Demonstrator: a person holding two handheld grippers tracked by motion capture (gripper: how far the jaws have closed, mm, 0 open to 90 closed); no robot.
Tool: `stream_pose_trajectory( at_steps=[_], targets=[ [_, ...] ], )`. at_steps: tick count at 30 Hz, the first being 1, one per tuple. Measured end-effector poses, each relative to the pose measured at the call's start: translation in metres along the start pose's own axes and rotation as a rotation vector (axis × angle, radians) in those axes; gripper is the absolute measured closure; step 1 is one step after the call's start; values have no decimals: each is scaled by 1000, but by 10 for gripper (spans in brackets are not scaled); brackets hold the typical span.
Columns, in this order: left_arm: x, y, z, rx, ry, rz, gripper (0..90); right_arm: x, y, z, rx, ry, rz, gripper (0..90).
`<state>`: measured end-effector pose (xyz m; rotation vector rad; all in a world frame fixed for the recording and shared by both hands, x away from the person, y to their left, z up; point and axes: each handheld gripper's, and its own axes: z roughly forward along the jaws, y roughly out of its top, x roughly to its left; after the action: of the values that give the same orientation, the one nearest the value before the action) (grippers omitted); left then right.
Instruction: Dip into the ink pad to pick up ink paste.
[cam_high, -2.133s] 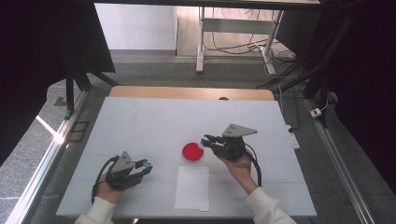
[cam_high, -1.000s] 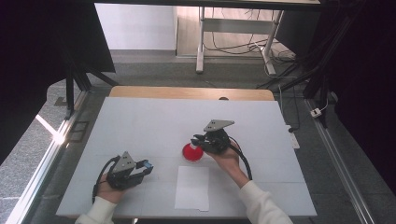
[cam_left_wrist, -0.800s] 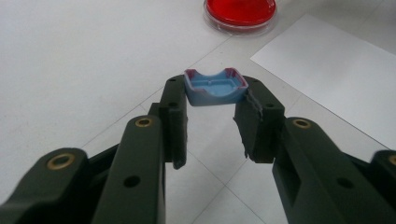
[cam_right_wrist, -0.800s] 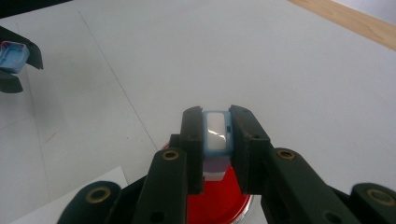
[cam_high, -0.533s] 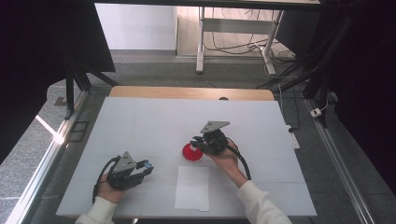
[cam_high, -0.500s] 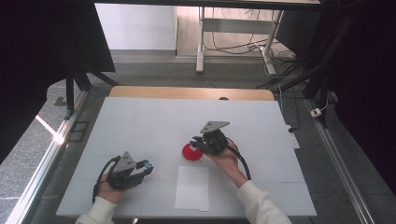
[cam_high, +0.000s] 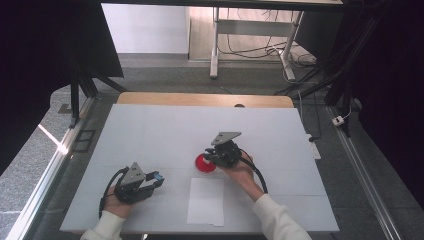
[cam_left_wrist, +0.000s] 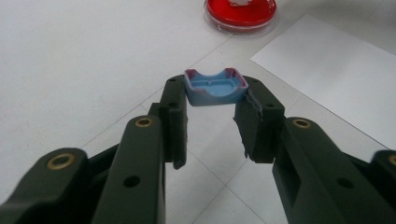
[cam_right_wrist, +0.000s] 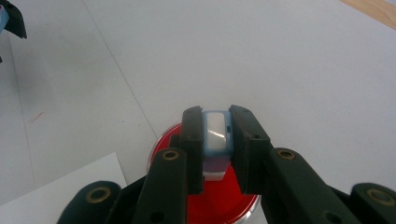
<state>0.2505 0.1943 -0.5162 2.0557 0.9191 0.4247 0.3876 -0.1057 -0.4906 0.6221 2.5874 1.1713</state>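
A round red dish (cam_high: 203, 163) lies on the white table (cam_high: 165, 130) near its middle. It also appears as the red dish (cam_left_wrist: 240, 14) at the top of the left gripper view and as the dish (cam_right_wrist: 219, 198) under the jaws in the right gripper view. My right gripper (cam_high: 210, 155) hovers at the dish's right rim, shut on a small light-blue and white block (cam_right_wrist: 215, 135). My left gripper (cam_high: 156, 179) rests at the front left of the table, shut on a shallow blue cap (cam_left_wrist: 215, 86) with pink edges, held at its tips.
A white sheet of paper (cam_high: 206, 201) lies in front of the dish, between the two hands. A wooden strip (cam_high: 205, 99) runs along the table's far edge. Cables and table legs stand on the floor beyond.
My right gripper moved left from beside the dish onto its right rim and has hardly shifted since. The left gripper has stayed where it was.
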Motion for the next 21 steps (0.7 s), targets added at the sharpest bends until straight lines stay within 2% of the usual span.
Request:
stream_pose_trajectory(
  at_steps=[12, 21],
  targets=[
    [0, 0, 0, -1, -1, 0, 646, 1, -1, 1, 0, -4, -7, 751],
    [0, 0, 0, 0, -2, 0, 646, -1, -3, 3, 5, 7, 9, 752]
  ],
)
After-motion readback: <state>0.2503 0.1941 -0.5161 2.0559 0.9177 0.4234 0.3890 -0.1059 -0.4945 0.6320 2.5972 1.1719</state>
